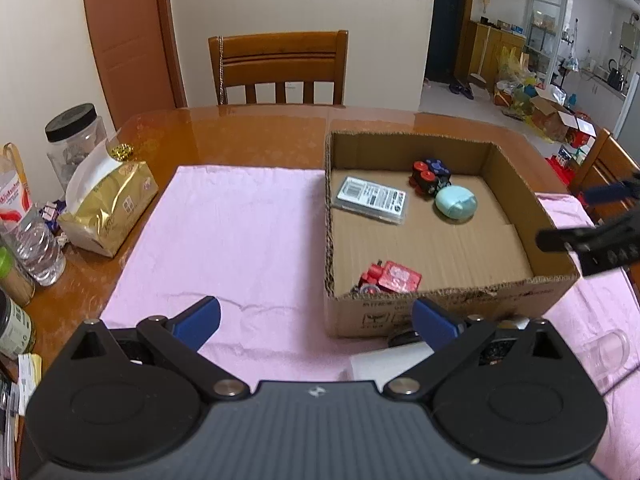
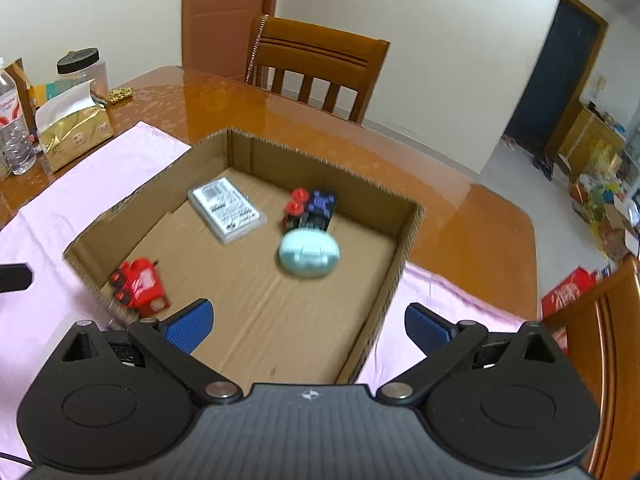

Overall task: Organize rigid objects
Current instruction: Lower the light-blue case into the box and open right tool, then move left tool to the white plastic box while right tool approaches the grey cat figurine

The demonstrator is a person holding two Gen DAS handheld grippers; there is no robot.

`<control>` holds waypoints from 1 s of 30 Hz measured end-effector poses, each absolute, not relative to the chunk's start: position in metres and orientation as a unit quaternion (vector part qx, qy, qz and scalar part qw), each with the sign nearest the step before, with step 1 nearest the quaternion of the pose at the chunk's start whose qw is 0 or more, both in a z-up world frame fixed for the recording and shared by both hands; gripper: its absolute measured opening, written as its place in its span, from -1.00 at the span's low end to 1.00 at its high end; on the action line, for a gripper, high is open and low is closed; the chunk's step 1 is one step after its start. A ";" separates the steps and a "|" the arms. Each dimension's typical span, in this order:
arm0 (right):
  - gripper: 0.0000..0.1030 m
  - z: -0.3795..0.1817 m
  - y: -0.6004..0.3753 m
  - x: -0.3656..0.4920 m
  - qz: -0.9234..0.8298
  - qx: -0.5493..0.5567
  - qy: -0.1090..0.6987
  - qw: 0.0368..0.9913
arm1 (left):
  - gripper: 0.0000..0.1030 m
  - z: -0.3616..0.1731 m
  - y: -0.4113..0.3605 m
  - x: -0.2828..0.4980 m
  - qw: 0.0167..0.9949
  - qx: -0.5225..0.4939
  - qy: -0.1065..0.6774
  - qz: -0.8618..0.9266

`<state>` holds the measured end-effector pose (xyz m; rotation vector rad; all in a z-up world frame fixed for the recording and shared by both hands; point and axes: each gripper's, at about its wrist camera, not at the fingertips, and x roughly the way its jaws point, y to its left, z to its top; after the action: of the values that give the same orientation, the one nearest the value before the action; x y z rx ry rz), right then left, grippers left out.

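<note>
Cardboard box (image 1: 532,240) on counter (image 1: 248,132) holds 4 items. Flat card case (image 1: 372,199) lies with long axis running left-right. Left tongs (image 1: 316,318) released over pink cloth (image 1: 240,232); right tongs (image 2: 308,320) released above box interior.

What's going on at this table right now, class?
A person with a handheld gripper in each hand is sorting small rigid items into a cardboard box on a pink cloth. Four things already lie inside: a flat labelled case, a dark toy with red wheels, a mint oval case and a red toy. The left gripper and right gripper are both open and empty.
</note>
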<state>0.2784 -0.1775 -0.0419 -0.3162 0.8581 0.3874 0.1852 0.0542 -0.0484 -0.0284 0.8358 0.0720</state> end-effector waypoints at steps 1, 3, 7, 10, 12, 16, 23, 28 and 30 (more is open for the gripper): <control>1.00 -0.044 -0.179 0.272 0.182 -0.150 0.413 0.880 | 0.97 -0.050 0.053 0.184 0.913 -0.014 0.407 0.033; 1.00 -0.048 -0.184 0.257 0.168 -0.152 0.411 0.883 | 0.97 -0.054 0.050 0.181 0.911 -0.014 0.411 0.030; 1.00 -0.060 -0.191 0.229 0.156 -0.149 0.416 0.883 | 0.97 -0.065 0.040 0.176 0.906 -0.014 0.423 0.023; 1.00 -0.067 -0.195 0.210 0.152 -0.142 0.417 0.885 | 0.97 -0.074 0.030 0.176 0.901 -0.010 0.434 0.013; 1.00 -0.071 -0.197 0.200 0.150 -0.141 0.416 0.886 | 0.97 -0.080 0.022 0.178 0.898 -0.010 0.440 0.003; 1.00 -0.077 -0.199 0.181 0.158 -0.141 0.418 0.884 | 0.97 -0.089 0.007 0.185 0.896 -0.003 0.444 -0.011; 1.00 -0.084 -0.194 0.160 0.188 -0.148 0.428 0.871 | 0.99 -0.109 -0.005 0.197 0.885 0.008 0.464 -0.024; 1.00 -0.084 -0.184 0.155 0.224 -0.149 0.428 0.863 | 0.99 -0.116 0.000 0.197 0.882 -0.004 0.471 -0.025; 1.00 -0.084 -0.178 0.154 0.245 -0.157 0.428 0.856 | 1.00 -0.118 0.005 0.195 0.880 -0.001 0.474 -0.025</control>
<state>0.1538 -0.1775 -0.0836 -0.3298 0.8987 0.5143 0.1948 0.0052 -0.1176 -0.0031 0.9874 -0.0531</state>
